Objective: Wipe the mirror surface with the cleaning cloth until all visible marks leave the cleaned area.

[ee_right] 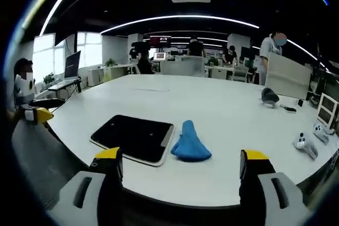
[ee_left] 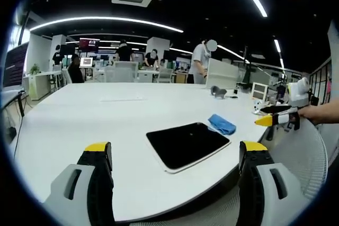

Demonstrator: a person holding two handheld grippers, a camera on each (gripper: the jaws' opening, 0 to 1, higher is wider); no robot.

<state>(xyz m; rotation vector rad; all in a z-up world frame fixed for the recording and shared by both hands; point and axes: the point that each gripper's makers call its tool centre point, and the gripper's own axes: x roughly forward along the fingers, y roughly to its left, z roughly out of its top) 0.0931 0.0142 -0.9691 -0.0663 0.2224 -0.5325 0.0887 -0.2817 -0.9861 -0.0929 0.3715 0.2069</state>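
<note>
We find the left tool (ee_left: 176,157) and the right tool (ee_right: 180,163) each with jaws apart, holding nothing, short of the large white surface (ee_right: 222,109). The flat dark rectangular mirror with a white rim (ee_right: 133,137) lies near the edge, the crumpled blue cleaning cloth (ee_right: 189,142) touching its side.

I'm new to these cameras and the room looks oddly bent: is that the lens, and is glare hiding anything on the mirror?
Yes, in both views the fisheye lens bows the ceiling light strips and the table edge. In the left gripper view the mirror looks evenly dark, without glare; in the right gripper view the mirror is also dark, the blue cloth beside it sharp.
</note>
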